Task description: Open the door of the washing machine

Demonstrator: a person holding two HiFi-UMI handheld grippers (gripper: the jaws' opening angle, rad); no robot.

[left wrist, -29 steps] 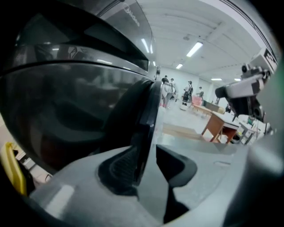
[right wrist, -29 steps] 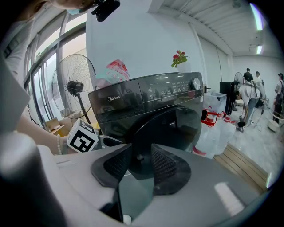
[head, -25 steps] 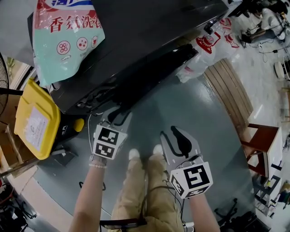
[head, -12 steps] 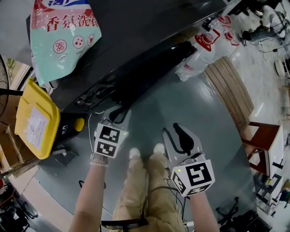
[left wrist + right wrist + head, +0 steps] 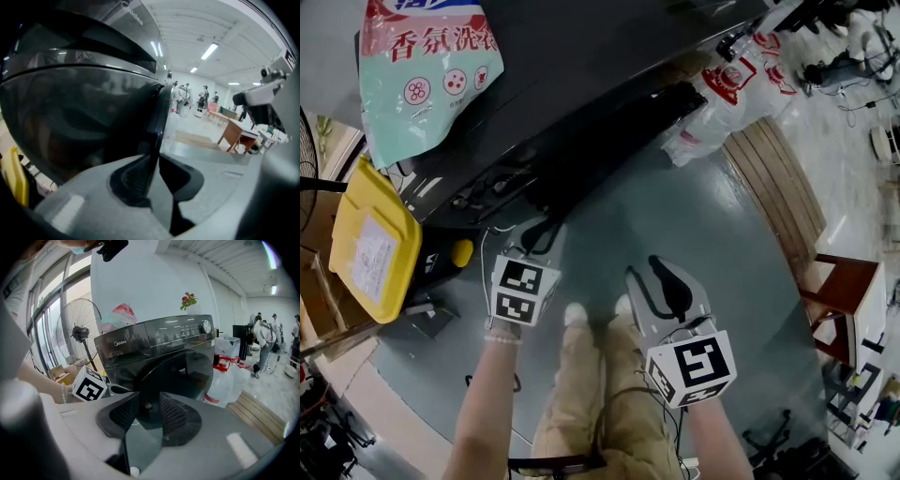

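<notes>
Presently: left gripper [image 5: 538,232] at front of washing machine [image 5: 581,66]. Its jaws have just closed to a narrow gap, pinching free edge of door [image 5: 157,119]. Right gripper [image 5: 145,414] held back from machine, jaws partly apart, empty. Judgement: door not yet swung. Pull should follow hinge arc, steady, grip square; thin edge could slip out.

Mint detergent bag [image 5: 427,80], yellow bin [image 5: 370,239] near it; white sacks [image 5: 727,94], perhaps plastic, beside wooden slats [image 5: 773,183].
</notes>
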